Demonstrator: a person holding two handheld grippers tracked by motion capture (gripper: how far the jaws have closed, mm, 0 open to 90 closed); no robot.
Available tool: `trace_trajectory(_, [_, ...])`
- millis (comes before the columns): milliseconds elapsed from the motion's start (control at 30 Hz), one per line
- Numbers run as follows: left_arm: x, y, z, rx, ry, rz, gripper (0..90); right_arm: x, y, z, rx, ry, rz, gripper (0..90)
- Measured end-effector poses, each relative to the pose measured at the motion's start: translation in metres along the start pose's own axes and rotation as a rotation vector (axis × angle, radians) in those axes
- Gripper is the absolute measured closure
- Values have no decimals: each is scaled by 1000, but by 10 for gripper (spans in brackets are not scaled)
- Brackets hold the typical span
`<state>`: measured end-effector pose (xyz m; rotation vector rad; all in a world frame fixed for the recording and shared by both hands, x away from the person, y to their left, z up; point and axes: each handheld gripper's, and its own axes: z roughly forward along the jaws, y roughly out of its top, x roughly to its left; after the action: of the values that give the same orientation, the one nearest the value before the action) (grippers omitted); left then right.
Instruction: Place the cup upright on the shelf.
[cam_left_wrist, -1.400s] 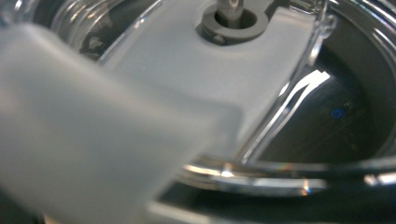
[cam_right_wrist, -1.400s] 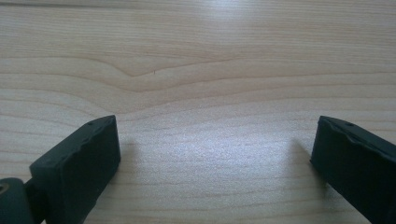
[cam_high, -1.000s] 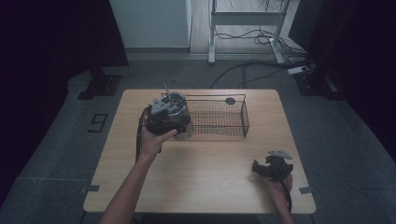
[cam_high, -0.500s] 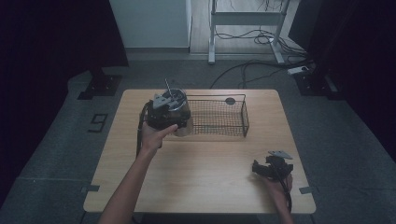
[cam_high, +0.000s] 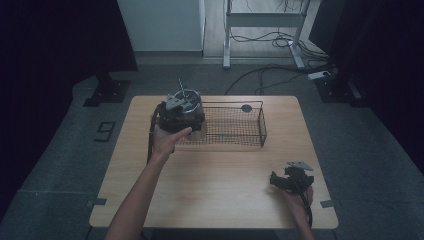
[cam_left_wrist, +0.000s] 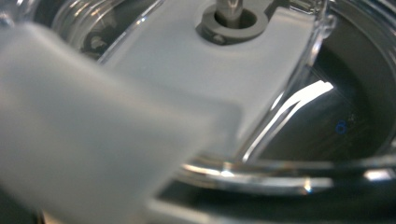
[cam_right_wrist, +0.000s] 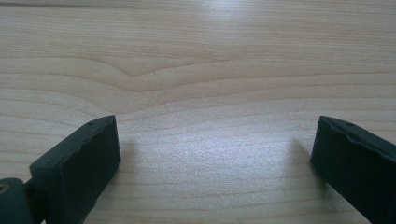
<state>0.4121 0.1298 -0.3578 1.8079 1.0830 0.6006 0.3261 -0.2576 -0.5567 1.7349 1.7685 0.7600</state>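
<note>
Left gripper (cam_high: 182, 107) grips a clear lidded container (cam_high: 189, 116) at the wire basket's (cam_high: 235, 127) left end, jaws hidden so can't tell pinch width, right gripper (cam_high: 291, 178) idle w/ jaws wide; slick plastic could slip, maybe tip onto table (cam_high: 215, 175).

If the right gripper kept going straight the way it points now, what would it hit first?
Nothing close, as far as I can tell: the right gripper has open jaws with bare wooden table ahead. In the high view it points left across the table's near part; depth is unclear.
</note>
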Motion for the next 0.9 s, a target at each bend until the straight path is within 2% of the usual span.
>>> trace_trajectory(300, [7, 6, 5, -6, -13, -28, 40, 0, 0, 0, 0, 0, 0, 10])
trace_trajectory(500, [10, 12, 11, 7, 12, -12, 40, 0, 0, 0, 0, -1, -1, 11])
trace_trajectory(667, [15, 12, 20, 15, 23, -22, 40, 0, 0, 0, 0, -1, 0, 11])
trace_trajectory(800, [22, 14, 26, 20, 23, -45, 40, 0, 0, 0, 0, -1, -1, 11])
trace_trajectory(900, [24, 15, 30, 27, 39, -43, 40, 0, 0, 0, 0, 0, -2, 10])
